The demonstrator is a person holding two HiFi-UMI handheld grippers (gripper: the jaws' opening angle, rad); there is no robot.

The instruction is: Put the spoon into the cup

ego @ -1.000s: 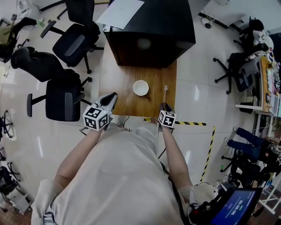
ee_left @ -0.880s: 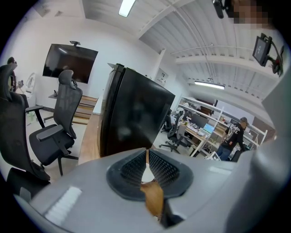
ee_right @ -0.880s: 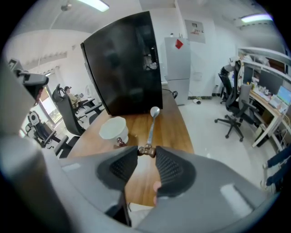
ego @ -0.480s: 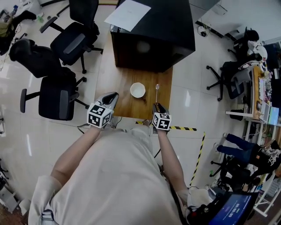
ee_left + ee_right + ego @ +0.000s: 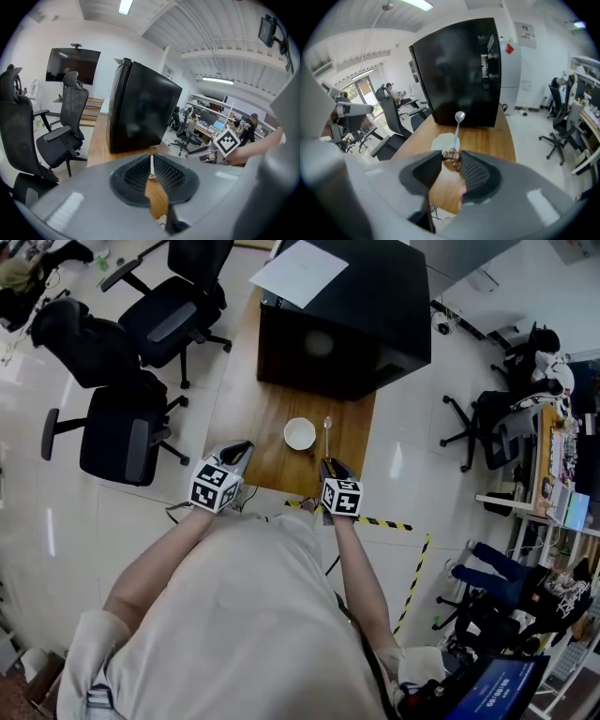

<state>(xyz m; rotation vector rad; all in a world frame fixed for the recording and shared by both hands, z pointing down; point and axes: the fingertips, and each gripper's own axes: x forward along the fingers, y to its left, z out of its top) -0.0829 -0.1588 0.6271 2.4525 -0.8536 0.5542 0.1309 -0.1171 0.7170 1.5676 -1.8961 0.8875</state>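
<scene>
A slender silver metal spoon point(image 5: 457, 129) with a small round bowl and a knobbly brown handle end is gripped by the right gripper point(image 5: 451, 158), whose ribbed dark pads are pressed against that brown end from both sides. The thin stem is pointed away from the jaws, so that the polished bowl is seen against the front of a large, glossy black box-shaped cabinet point(image 5: 459, 70). A small round white cup point(image 5: 443, 141), smooth and open-mouthed, is set on the rectangular wooden table point(image 5: 492, 140), whose warm grain runs in streaks. In the right gripper view the cup's right rim is crossed by the stem, while in the head view the spoon is seen just to the right of the cup and not inside it. The left gripper point(image 5: 151, 171) is held by the table's near left corner, well apart from the cup. Its moulded grey shell is broad and matt, and its cross-hatched black pads are closed together at the tips, with only a narrow wedge of wood visible behind them and nothing clasped. A flat white sheet of paper point(image 5: 300, 271) is laid on the cabinet's top. Black mesh-backed office chairs point(image 5: 127, 442) are placed on the glossy pale tiled floor point(image 5: 84, 549) to the left, and a strip of yellow-and-black striped tape point(image 5: 389, 522) is stuck to that floor near the table's near edge.
</scene>
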